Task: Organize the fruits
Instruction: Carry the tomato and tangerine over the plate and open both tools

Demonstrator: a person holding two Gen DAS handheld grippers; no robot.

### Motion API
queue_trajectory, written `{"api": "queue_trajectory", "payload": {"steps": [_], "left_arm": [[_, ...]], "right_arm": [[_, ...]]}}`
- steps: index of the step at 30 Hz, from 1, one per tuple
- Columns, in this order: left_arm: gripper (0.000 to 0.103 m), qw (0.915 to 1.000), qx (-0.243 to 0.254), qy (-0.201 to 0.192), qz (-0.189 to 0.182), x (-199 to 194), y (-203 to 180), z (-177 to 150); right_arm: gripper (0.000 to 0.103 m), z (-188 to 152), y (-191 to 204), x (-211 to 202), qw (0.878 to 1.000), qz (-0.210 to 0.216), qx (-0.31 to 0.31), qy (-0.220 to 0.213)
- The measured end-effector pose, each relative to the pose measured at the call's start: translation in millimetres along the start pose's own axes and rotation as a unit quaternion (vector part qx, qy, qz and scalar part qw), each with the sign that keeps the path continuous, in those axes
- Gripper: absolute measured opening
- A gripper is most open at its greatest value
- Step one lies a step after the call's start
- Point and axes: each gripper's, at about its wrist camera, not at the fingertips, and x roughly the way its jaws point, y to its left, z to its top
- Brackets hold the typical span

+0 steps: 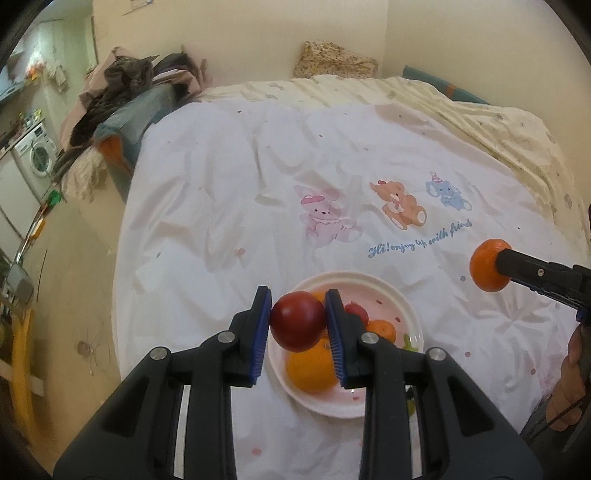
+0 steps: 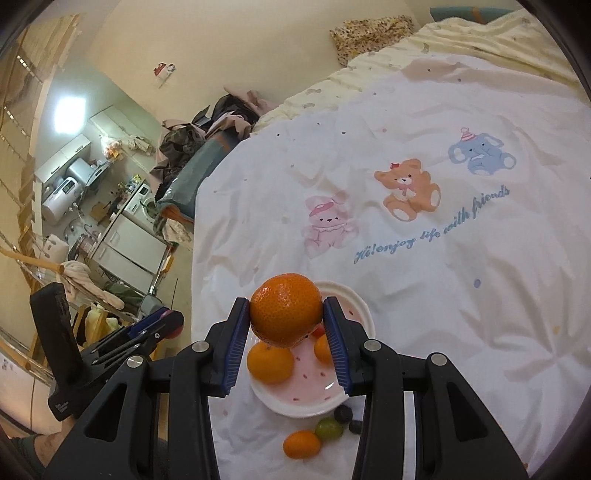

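Cream walls [image 1: 258,33] and a beige floor [image 1: 74,280] around a bed [image 2: 461,258] spread with a white cover printed with a pink rabbit, a brown bear [image 2: 408,188] and a blue elephant above blue script. Yellowish quilt [image 1: 498,125] and floral pillow [image 1: 334,59] at the far end. Heaped dark and pink clothing [image 1: 125,85] on a blue-grey piece beside the bed. Beyond, a washing machine [image 1: 37,158], white cabinets [image 2: 129,243] and a bright ceiling light [image 2: 70,110] in a small kitchen area.
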Motion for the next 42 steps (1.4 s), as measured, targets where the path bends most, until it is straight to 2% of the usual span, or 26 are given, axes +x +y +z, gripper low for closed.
{"api": "queue_trajectory", "payload": {"steps": [10, 16, 19, 24, 31, 37, 38, 39, 40, 41, 42], "left_arm": [[0.026, 0.9997, 0.016, 0.018, -0.008, 44.8, -5.7, 5.2], [0.026, 0.9989, 0.012, 0.045, -0.011, 74.9, -0.7, -8.9], [0.026, 0.9974, 0.0, 0.067, -0.026, 86.7, 5.3, -12.8], [0.026, 0.9927, -0.019, 0.104, -0.059, 103.3, 5.1, -17.6], [0.027, 0.9881, 0.027, 0.117, -0.096, 103.1, -25.5, -23.8], [0.027, 0.9865, 0.037, 0.127, -0.096, 109.4, -29.0, -26.1], [0.03, 0.9855, 0.037, 0.132, -0.099, 110.9, -29.3, -26.9], [0.049, 0.9851, 0.039, 0.136, -0.099, 112.2, -30.5, -27.6], [0.056, 0.985, 0.041, 0.137, -0.096, 112.5, -31.4, -28.1], [0.071, 0.9858, 0.041, 0.132, -0.095, 111.2, -31.3, -28.6], [0.076, 0.9875, 0.043, 0.122, -0.09, 108.8, -31.2, -28.8]], "right_arm": [[0.043, 18.3, -13.2, 37.8, 0.999, -0.017, -0.003, 0.028], [0.043, 20.9, -30.9, 71.9, 0.997, -0.008, 0.031, 0.076], [0.043, 17.5, -38.4, 89.4, 0.994, -0.002, 0.045, 0.104], [0.044, 6.9, -49.2, 110.5, 0.988, -0.025, 0.063, 0.142], [0.045, -3.2, -56.1, 122.2, 0.982, -0.042, 0.069, 0.169], [0.045, -3.6, -60.7, 122.4, 0.981, -0.044, 0.079, 0.172], [0.046, -3.4, -61.0, 121.9, 0.981, -0.044, 0.08, 0.172], [0.046, -3.2, -60.2, 122.1, 0.981, -0.044, 0.079, 0.172], [0.048, -2.9, -59.4, 122.2, 0.981, -0.043, 0.079, 0.173], [0.051, -2.1, -59.0, 120.1, 0.982, -0.035, 0.082, 0.167], [0.057, -1.1, -58.0, 118.8, 0.983, -0.031, 0.083, 0.163]]}}
